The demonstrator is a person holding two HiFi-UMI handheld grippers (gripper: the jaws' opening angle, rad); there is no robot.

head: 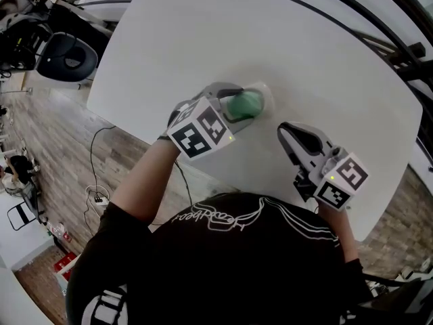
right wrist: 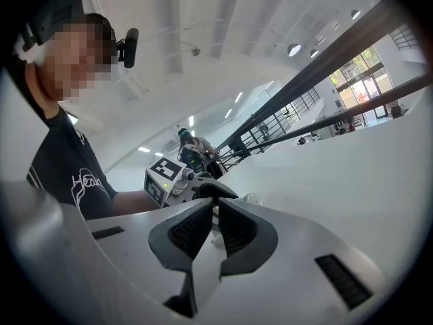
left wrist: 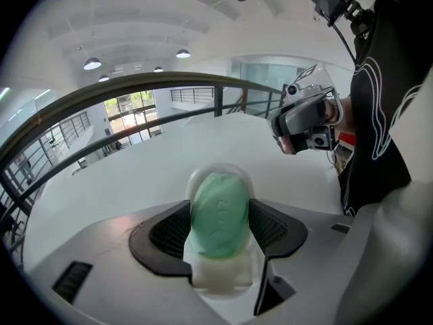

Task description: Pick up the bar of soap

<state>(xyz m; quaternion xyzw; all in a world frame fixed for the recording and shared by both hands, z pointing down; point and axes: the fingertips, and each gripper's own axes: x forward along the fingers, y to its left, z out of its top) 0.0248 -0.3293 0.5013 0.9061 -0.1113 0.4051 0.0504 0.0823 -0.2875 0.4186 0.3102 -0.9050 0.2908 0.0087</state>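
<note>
A green oval bar of soap (head: 245, 104) (left wrist: 219, 212) stands on edge between the pads of my left gripper (head: 242, 108) (left wrist: 220, 222), which is shut on it. The soap sits in or just over a white soap dish (head: 266, 92) (left wrist: 218, 278); I cannot tell whether they touch. My right gripper (head: 285, 130) (right wrist: 216, 223) hovers to the right of the dish, jaws shut with nothing between them. It points toward the left gripper (right wrist: 169, 177) and the dish (right wrist: 254, 198).
The white table (head: 318, 59) carries only the dish. Its near edge (head: 203, 166) runs just under both grippers, with wood floor and cables below. A dark railing (left wrist: 135, 93) curves past the table's far side.
</note>
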